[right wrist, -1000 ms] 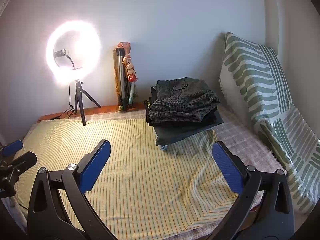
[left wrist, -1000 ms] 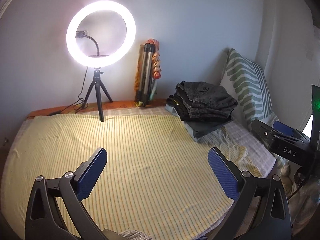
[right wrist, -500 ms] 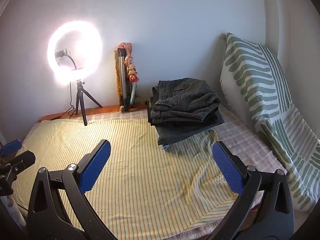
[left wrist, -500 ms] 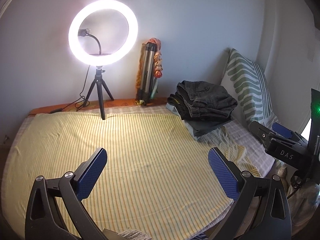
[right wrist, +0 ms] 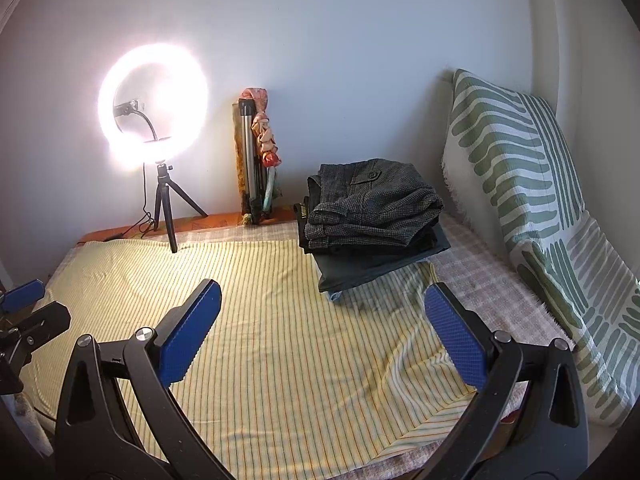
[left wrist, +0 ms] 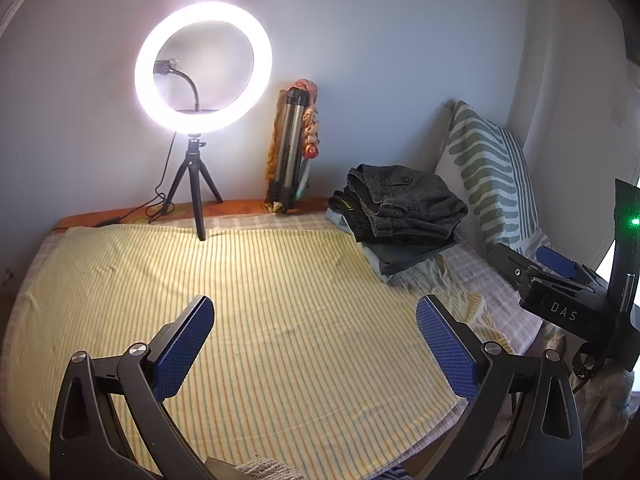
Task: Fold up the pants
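Stack of folded dark grey woven pants (right wrist: 372, 208) sits at far right of yellow striped bed sheet (right wrist: 260, 320), beside green-patterned pillow (right wrist: 516, 168). Left gripper (left wrist: 314, 344) and right gripper (right wrist: 322, 326) both spread wide, empty, well short of stack. Fabric likely soft, floppy, moderately heavy; best pinched at waistband edge.

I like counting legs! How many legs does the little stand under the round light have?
3. On the small tripod under the ring light, one leg goes left, one goes right toward the wall, and one comes forward onto the yellow striped sheet.
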`<state>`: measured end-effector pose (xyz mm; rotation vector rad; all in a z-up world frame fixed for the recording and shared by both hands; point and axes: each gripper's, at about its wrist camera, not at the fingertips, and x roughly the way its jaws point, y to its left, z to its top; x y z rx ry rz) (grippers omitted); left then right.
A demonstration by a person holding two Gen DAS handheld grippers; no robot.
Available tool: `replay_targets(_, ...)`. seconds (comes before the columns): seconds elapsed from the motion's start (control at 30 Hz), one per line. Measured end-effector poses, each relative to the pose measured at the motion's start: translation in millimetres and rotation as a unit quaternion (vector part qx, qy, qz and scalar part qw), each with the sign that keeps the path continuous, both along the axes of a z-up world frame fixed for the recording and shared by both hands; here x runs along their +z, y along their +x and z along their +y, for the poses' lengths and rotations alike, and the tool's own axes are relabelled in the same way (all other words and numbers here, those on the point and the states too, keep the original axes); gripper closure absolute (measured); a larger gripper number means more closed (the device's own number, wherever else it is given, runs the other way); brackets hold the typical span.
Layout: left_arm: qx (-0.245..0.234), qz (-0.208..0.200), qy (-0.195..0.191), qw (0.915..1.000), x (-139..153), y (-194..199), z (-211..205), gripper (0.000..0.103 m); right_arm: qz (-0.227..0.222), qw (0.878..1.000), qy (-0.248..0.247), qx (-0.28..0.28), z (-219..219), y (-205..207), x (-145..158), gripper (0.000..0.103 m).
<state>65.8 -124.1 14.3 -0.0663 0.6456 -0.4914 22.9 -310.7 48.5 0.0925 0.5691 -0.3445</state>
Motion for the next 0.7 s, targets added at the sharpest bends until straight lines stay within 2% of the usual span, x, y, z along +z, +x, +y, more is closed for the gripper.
replay_targets(0.7,0.000,-0.005,0.004,1.0000,-0.9,-6.1,1.8,0.002,0.002,1.000,0.000,0.007,6.1,3.5,0.4,0.000)
